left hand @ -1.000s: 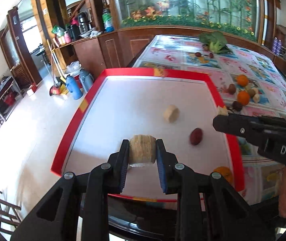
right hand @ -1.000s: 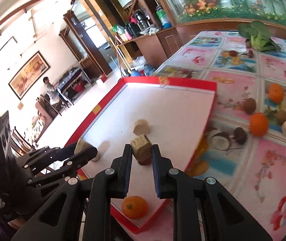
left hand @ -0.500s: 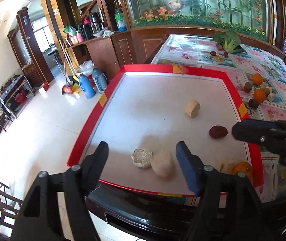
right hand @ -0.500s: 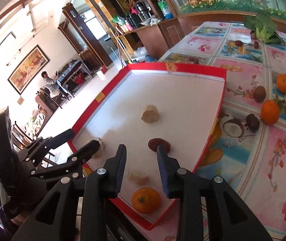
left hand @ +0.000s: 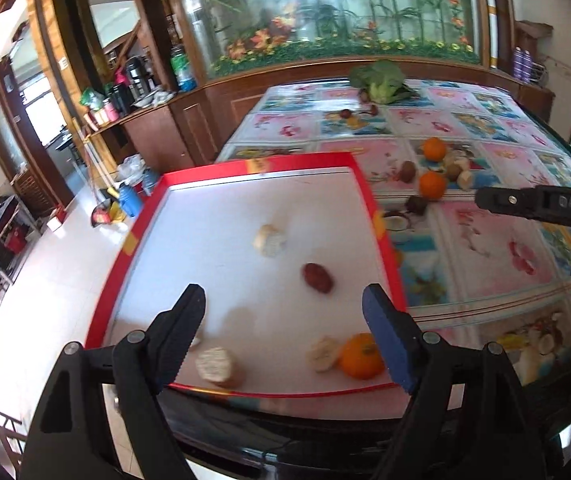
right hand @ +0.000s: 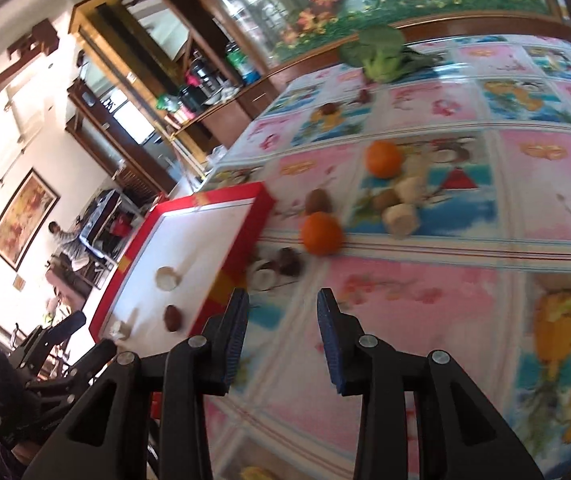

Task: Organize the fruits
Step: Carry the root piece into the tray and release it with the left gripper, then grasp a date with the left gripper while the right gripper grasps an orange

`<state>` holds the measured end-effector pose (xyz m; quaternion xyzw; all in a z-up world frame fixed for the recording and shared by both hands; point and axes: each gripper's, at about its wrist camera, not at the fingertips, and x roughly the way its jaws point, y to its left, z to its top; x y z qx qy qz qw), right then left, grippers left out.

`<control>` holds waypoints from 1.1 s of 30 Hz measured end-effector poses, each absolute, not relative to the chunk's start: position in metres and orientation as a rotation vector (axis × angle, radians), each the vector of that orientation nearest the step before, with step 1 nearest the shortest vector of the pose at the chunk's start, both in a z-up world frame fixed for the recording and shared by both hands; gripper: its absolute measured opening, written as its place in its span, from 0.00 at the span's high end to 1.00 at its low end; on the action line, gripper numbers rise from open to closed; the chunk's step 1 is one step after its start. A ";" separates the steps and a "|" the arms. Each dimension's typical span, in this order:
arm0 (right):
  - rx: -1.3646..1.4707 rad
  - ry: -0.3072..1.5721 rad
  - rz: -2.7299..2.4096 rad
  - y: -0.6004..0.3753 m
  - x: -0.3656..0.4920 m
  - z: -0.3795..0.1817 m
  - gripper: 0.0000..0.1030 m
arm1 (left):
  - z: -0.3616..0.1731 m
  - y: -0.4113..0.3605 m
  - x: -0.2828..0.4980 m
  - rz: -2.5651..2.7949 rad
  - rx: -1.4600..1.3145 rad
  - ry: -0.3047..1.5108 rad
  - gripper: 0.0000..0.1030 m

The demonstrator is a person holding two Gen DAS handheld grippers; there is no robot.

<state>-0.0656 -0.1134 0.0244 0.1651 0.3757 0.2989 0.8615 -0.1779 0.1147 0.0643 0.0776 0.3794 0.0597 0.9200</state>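
1. Left wrist view: the left gripper (left hand: 283, 320) hangs over the near edge of the red-rimmed tray (left hand: 381, 232), its jaws spread wide with nothing between them; they have just been opening. On the white tray floor lie a pale chunk (left hand: 270, 235), a dark red fruit (left hand: 318, 277), a tan round piece (left hand: 217, 365), another pale piece (left hand: 322, 354) and, touching it, an orange (left hand: 361, 355).
2. Right wrist view: the right gripper (right hand: 283, 334) is released, jaws partly apart and empty, having just been opening, above the flowered tablecloth (right hand: 425, 288) beside the tray's right rim. Ahead, two oranges (right hand: 321, 234), brown fruits and pale pieces lie loose on the cloth.
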 end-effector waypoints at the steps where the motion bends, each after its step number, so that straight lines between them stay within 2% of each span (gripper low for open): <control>1: 0.347 0.787 0.622 -0.115 -0.066 0.024 0.66 | 0.064 0.109 -0.177 0.110 0.165 0.781 0.20; 14: 0.263 0.806 0.602 -0.091 -0.027 0.024 0.67 | 0.060 0.069 -0.165 0.002 0.162 0.824 0.20; 25: 0.188 0.840 0.560 -0.072 -0.002 0.015 0.61 | 0.067 0.057 -0.136 -0.014 0.177 0.816 0.20; 27: 0.172 0.864 0.560 -0.073 0.001 0.009 0.70 | 0.065 0.055 -0.129 -0.024 0.175 0.822 0.20; 31: 0.191 0.871 0.568 -0.080 0.003 0.009 0.70 | 0.060 0.045 -0.107 -0.066 0.173 0.849 0.20; 33: 0.216 0.875 0.582 -0.088 0.003 0.010 0.70 | 0.057 0.037 -0.093 -0.084 0.193 0.864 0.23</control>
